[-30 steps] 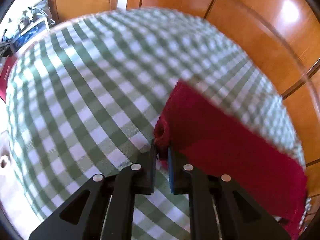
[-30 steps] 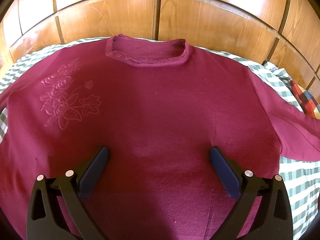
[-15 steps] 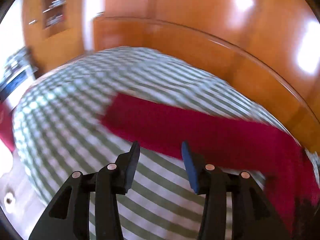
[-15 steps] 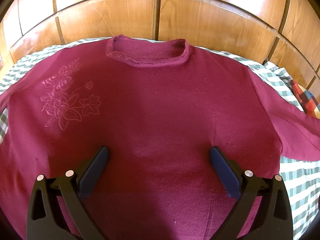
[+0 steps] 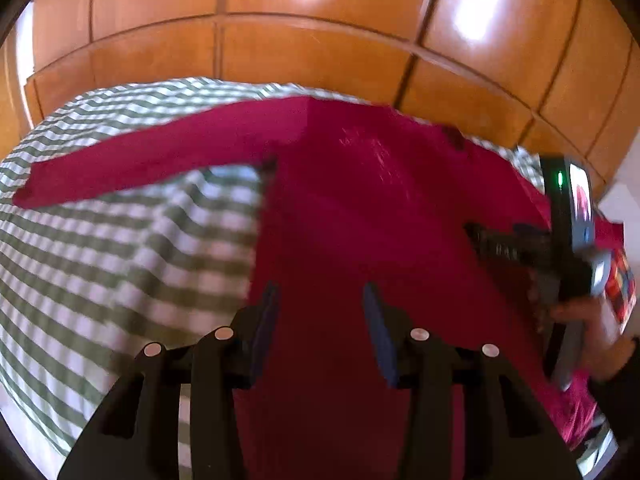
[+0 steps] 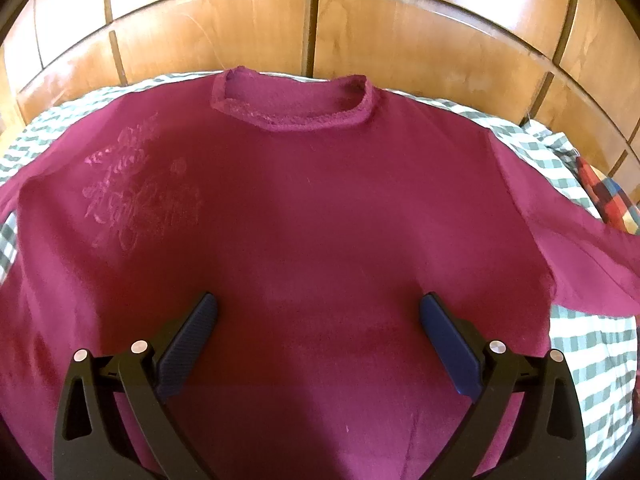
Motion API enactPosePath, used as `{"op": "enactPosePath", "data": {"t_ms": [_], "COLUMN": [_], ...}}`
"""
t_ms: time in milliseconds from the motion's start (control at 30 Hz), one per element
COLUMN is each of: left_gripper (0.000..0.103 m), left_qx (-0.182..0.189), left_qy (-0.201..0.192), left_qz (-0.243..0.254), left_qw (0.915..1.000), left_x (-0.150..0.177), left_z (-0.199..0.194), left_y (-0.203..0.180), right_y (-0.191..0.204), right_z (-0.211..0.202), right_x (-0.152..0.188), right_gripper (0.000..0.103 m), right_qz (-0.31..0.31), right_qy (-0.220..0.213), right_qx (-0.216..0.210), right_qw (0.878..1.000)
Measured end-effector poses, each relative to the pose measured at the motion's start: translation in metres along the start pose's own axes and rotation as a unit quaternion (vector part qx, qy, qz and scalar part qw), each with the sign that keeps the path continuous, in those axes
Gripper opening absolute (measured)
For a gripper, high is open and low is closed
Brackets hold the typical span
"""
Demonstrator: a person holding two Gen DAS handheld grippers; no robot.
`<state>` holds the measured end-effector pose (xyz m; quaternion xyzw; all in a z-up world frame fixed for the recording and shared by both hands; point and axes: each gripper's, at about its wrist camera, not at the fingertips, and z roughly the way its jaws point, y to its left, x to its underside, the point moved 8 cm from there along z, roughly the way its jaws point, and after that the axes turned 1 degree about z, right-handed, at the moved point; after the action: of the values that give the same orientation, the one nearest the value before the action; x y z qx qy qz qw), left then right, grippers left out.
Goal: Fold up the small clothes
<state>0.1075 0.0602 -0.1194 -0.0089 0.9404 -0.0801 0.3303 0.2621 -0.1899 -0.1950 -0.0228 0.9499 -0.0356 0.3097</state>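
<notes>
Two black two-finger grippers hover over a dark red, long-sleeved knit sweater (image 6: 320, 216) spread face up on a bed covered in green-and-white checked cloth (image 5: 120, 248). Nearest the lens, the right gripper (image 6: 318, 316) holds its blue-padded fingers (image 6: 192, 336) wide apart above the sweater's lower chest, gripping nothing. The left gripper (image 5: 318, 308) hangs over the garment's left side edge, its fingers (image 5: 264, 320) partly apart and likewise empty; the view is blurred.

Farther off, a tone-on-tone floral embroidery (image 6: 136, 188) marks one side of the chest, and the ribbed round collar (image 6: 292, 108) lies at the far end, by the polished wooden panelling (image 6: 400, 32). One sleeve (image 5: 140, 160) stretches straight out across the checks; the other (image 6: 580, 248) angles off toward a multicoloured plaid cloth (image 6: 608, 200) at the bed's edge.

Judged by its flat, creaseless drape, the fabric looks soft, light and limp, likely to sag and slide on the cloth below. A pinch at a cuff, shoulder seam or hem corner would probably give the firmest hold for folding, since the open middle offers no edge.
</notes>
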Motion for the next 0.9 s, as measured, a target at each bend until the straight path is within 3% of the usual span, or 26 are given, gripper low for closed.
{"op": "enactPosePath", "data": {"t_ms": [100,233,433,567,633,700,767,833,867,900], "left_gripper": [0.042,0.042,0.042,0.042,0.042,0.042,0.042,0.042,0.042,0.042], "left_qx": [-0.021,-0.015,-0.018,-0.017,-0.019,-0.021,-0.03,-0.035,-0.037,-0.04], "left_qy": [0.02,0.028,0.019,0.021,0.024,0.022,0.022,0.023,0.024,0.025], "left_qz": [0.019,0.007,0.006,0.008,0.012,0.016,0.027,0.031,0.033,0.037], "left_qw": [0.9994,0.9995,0.9996,0.9996,0.9995,0.9994,0.9989,0.9986,0.9985,0.9982], "left_x": [0.018,0.033,0.039,0.044,0.051,0.056,0.061,0.063,0.064,0.064], "left_z": [0.008,0.003,-0.011,-0.013,-0.015,-0.019,-0.021,-0.022,-0.022,-0.023], "left_y": [-0.002,0.002,0.006,0.011,0.011,0.011,0.009,0.008,0.008,0.008], "right_y": [-0.007,-0.03,-0.104,-0.145,-0.15,-0.147,-0.137,-0.125,-0.119,-0.113], "right_z": [-0.012,-0.038,-0.086,-0.102,-0.101,-0.099,-0.101,-0.106,-0.108,-0.11], "right_x": [0.011,0.029,0.059,0.091,0.111,0.127,0.139,0.144,0.145,0.145], "right_gripper": [0.099,0.099,0.099,0.091,0.084,0.066,0.057,0.04,0.02,0.015], "right_qz": [0.007,0.03,0.112,0.166,0.179,0.186,0.188,0.164,0.155,0.146], "right_qy": [0.014,0.017,-0.003,0.012,0.032,0.048,0.053,0.049,0.049,0.05], "right_qx": [-0.007,-0.01,0.018,0.015,-0.003,-0.025,-0.051,-0.056,-0.064,-0.076], "right_qw": [1.0,0.999,0.994,0.986,0.983,0.981,0.979,0.984,0.985,0.985]}}
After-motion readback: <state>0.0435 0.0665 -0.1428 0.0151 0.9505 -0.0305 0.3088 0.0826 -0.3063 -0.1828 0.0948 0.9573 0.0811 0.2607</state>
